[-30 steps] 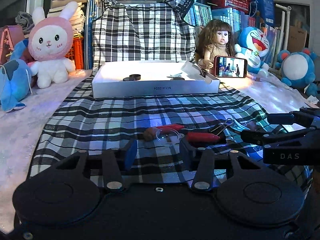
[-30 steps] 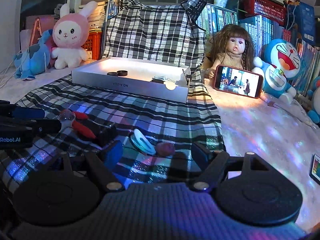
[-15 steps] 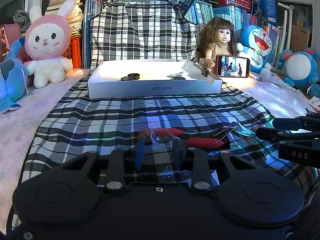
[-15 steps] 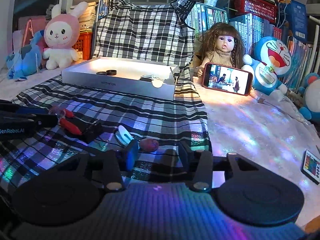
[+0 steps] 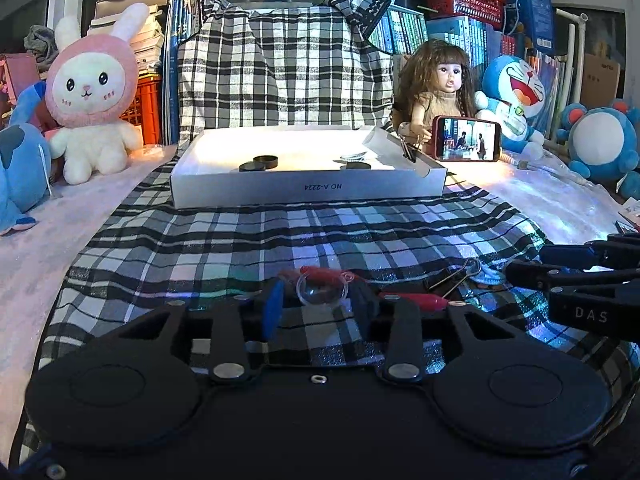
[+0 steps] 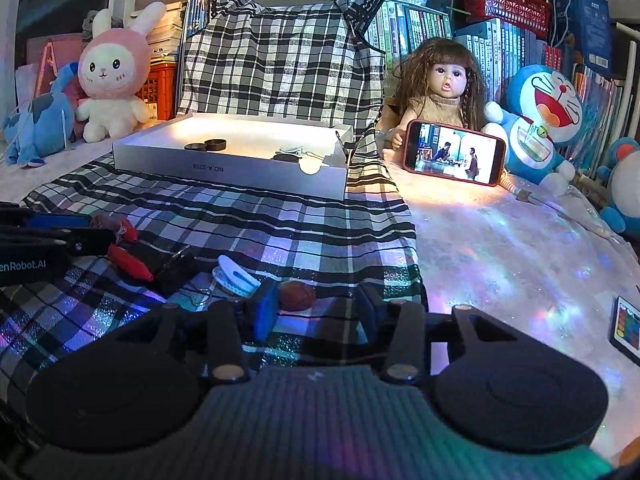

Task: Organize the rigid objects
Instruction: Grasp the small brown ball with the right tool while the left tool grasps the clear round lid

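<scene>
Remote control (image 6: 627, 330) at the right edge of the bed cover: cut off by the frame. Contents near the white box's (image 5: 308, 192) right corner: too small to identify. Clear lens's (image 5: 322, 292) lower rim: hidden behind the finger linkage

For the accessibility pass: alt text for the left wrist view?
The left hand-held gripper, jaws opening, frames a clear lens lying with red-handled pliers on a plaid cloth. Beyond sits a white tray holding dark discs; the right hand-held gripper enters at the right edge.
</scene>
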Action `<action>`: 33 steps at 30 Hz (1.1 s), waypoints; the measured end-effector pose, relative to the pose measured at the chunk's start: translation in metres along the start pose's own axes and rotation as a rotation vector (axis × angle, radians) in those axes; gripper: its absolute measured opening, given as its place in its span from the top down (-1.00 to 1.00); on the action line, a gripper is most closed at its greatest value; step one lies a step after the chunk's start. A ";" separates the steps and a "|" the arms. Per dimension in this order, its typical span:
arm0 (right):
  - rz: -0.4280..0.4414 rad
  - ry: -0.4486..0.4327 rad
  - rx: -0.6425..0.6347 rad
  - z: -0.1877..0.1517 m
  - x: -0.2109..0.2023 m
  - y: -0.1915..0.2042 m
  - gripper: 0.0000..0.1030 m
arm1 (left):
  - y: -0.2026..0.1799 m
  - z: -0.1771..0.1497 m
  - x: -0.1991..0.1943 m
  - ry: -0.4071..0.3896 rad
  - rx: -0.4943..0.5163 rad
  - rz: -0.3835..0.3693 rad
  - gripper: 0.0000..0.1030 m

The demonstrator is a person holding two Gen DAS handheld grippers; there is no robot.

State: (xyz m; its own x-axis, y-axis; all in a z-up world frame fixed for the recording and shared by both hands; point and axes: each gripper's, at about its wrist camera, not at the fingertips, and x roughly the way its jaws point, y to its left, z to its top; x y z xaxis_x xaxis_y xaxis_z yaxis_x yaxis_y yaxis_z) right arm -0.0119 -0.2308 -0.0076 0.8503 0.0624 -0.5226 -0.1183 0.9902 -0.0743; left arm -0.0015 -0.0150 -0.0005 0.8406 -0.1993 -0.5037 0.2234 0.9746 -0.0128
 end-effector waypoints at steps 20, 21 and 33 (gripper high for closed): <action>0.019 0.017 0.021 -0.002 0.007 0.005 0.13 | -0.002 -0.001 0.011 0.013 -0.034 -0.026 0.43; 0.020 0.017 0.019 -0.002 0.007 0.004 0.13 | -0.002 0.000 0.010 0.013 -0.035 -0.024 0.47; 0.028 0.016 0.020 -0.002 0.003 0.006 0.19 | -0.005 0.001 0.004 -0.006 -0.009 -0.015 0.47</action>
State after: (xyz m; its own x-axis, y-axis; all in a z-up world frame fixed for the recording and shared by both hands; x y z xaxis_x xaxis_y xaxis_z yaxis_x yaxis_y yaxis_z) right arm -0.0110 -0.2254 -0.0117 0.8386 0.0882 -0.5375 -0.1316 0.9904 -0.0429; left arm 0.0013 -0.0210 -0.0013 0.8404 -0.2142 -0.4978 0.2313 0.9725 -0.0280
